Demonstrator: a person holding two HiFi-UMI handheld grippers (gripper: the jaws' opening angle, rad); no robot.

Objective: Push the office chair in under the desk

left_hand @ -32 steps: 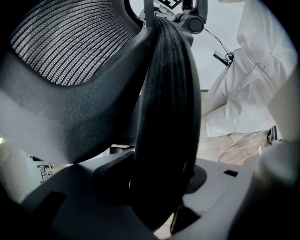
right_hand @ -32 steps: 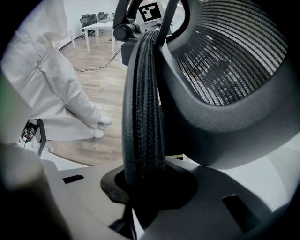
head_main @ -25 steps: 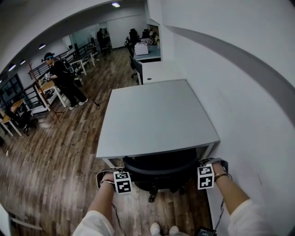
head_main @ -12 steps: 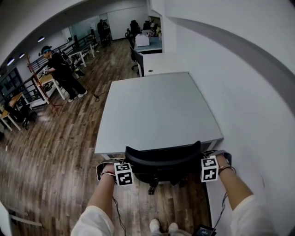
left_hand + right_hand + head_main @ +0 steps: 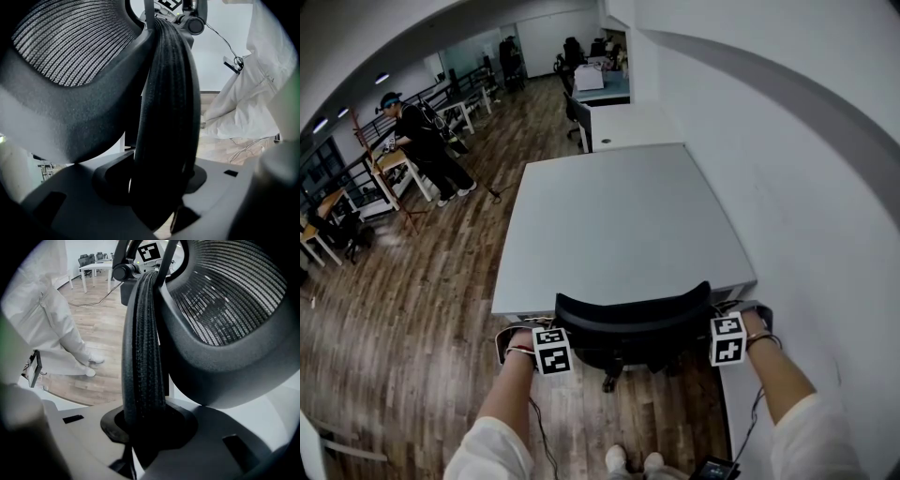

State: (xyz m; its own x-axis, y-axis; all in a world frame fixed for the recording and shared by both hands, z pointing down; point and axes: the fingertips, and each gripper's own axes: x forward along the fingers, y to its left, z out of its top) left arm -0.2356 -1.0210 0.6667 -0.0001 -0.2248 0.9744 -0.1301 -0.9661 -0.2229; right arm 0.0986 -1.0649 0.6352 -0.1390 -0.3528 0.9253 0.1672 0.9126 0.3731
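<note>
at the near edge of the pale grey rectangular desk [image 5: 619, 216], the black mesh-backed office chair [image 5: 628, 349] stands with its seat out of sight beneath the top. its curved backrest [image 5: 633, 314] sits right against the desk's front edge; whether the two touch i cannot tell. one caster leg [image 5: 607, 380] shows on the dark wooden plank floor [image 5: 422, 309] just behind the backrest. the left gripper [image 5: 159, 185] is clamped on the backrest's ribbed left rim, jaws part-way closed with the rim pinched between them. the right gripper [image 5: 145, 423] pinches the opposite rim the same way, at a narrower opening. by my judgement the push is almost finished: the chair looks tucked in and roughly centred on the desk. what seems left is a last small nudge if any gap is there, then letting go of both rims.
</note>
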